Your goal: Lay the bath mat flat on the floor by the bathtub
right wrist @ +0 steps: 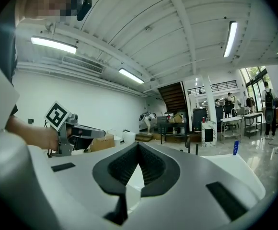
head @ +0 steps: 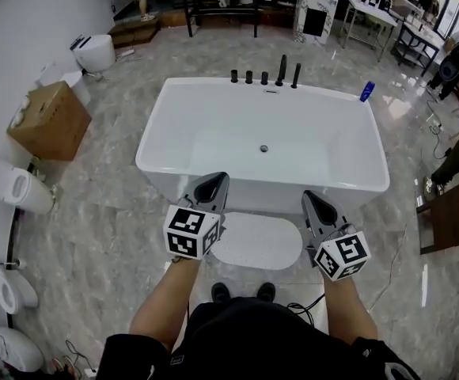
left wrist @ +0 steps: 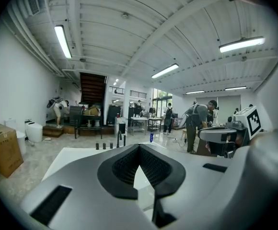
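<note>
The white bath mat [head: 257, 240] lies on the grey floor [head: 103, 220], just beside the long side of the white bathtub [head: 157, 137] and in front of the person's shoes [head: 221, 292]. It looks flat and smooth, so the job seems almost done or done. The left gripper [head: 214, 183] is closed tight with nothing in it, and the right gripper [head: 312, 201] is closed tight and empty too. Both are held up above the mat, not touching it. The mat looks thin, soft and floppy, and I think it is light. It would bend and sag if you lifted it by one spot. The best places to pinch it are two corners of one long edge, one for each gripper, so it hangs straight. The shiny floor may let it slide.
</note>
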Tool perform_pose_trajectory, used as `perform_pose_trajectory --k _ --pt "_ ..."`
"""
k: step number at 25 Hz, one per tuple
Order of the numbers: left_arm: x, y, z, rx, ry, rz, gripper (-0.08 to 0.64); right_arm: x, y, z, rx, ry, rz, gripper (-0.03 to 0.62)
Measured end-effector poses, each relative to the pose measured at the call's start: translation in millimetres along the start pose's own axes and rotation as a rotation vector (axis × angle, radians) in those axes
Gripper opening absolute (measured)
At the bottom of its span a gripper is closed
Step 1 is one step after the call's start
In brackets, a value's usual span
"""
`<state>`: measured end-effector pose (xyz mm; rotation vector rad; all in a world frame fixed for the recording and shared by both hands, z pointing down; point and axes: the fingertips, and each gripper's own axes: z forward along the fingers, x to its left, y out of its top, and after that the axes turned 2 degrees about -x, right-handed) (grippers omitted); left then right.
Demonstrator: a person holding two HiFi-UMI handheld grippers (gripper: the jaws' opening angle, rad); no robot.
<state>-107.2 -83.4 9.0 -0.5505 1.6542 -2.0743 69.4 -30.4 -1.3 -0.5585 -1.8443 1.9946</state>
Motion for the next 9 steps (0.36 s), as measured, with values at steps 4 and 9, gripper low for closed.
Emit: perform_pose_trajectory --k 4,9 --pt "-0.1 -4.7 2.2 0.01 0.006 -0.016 0.011 -4.5 -1.6 -1.8 0.003 -0.004 0.005 0.013" --pt "-2.6 -14.4 5.9 0.027 0.003 -0.026 0.011 -9.6 -10.4 -4.1 0.015 -0.007 0.024 0.012"
